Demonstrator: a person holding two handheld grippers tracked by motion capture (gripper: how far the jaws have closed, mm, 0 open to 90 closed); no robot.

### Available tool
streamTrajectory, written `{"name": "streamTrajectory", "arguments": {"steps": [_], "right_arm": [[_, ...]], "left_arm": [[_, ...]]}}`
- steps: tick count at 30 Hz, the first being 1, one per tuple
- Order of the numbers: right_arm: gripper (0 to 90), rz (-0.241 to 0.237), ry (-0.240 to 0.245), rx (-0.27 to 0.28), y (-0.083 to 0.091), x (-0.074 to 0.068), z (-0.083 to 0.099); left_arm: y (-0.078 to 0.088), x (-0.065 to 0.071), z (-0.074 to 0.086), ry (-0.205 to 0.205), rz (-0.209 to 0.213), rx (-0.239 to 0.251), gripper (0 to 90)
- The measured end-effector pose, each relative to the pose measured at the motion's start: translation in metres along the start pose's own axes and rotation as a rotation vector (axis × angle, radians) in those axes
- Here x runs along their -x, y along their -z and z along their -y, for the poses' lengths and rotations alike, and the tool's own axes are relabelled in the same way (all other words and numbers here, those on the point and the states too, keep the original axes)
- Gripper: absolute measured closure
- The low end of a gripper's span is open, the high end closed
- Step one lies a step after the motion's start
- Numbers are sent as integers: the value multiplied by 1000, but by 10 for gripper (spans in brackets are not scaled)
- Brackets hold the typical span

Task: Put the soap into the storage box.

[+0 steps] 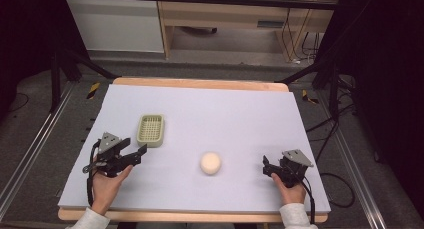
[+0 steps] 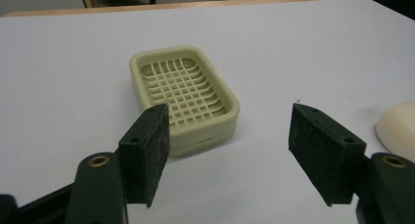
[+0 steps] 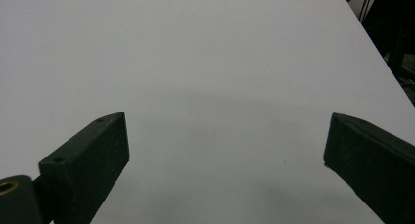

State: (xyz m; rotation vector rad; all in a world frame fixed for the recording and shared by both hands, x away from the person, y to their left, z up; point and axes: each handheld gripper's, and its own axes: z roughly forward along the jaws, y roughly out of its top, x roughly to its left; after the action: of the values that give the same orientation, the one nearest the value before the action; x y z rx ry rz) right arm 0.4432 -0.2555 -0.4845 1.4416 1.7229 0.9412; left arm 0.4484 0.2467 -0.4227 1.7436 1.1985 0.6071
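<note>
High view: the soap dish (image 1: 151,130) lies on the left part of the desk (image 1: 240,109). The soap (image 1: 210,163) sits to the right of the dish and nearer the person, well apart from it. The left gripper (image 1: 141,152) hangs just in front of the dish, its tips pointing toward the dish's near right corner. The right gripper (image 1: 266,166) rests far right of the dish, beyond the soap, aimed back toward it. Neither holds anything.

Left gripper view: the dish (image 2: 185,99) lies straight ahead, a pale green tray with a grid floor, and nothing is in it. The fingers (image 2: 149,150) stand apart with bare desk between them; the left one overlaps the dish's near corner in the picture, but whether it touches I cannot tell. The soap (image 2: 397,130) shows at the right edge, cut off by the frame and by the right finger.

Right gripper view: its fingers (image 3: 93,158) are spread wide over blank desk (image 3: 205,62).

My reading is that the work is at its approach stage, with soap and dish both untouched. The next move likely calls for one gripper to swing to the soap, straddle it and close gently, since its rounded shape may slip.
</note>
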Motion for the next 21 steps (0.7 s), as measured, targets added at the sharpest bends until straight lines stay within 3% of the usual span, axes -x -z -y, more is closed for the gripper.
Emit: {"name": "streamTrajectory", "arguments": {"steps": [12,21], "right_arm": [[36,-12,5,6,1,0,1],[35,-16,4,4,1,-1,1]], "left_arm": [[-15,30,-19,-25,62,15,302],[-30,51,-20,-84,82,-21,284]]}}
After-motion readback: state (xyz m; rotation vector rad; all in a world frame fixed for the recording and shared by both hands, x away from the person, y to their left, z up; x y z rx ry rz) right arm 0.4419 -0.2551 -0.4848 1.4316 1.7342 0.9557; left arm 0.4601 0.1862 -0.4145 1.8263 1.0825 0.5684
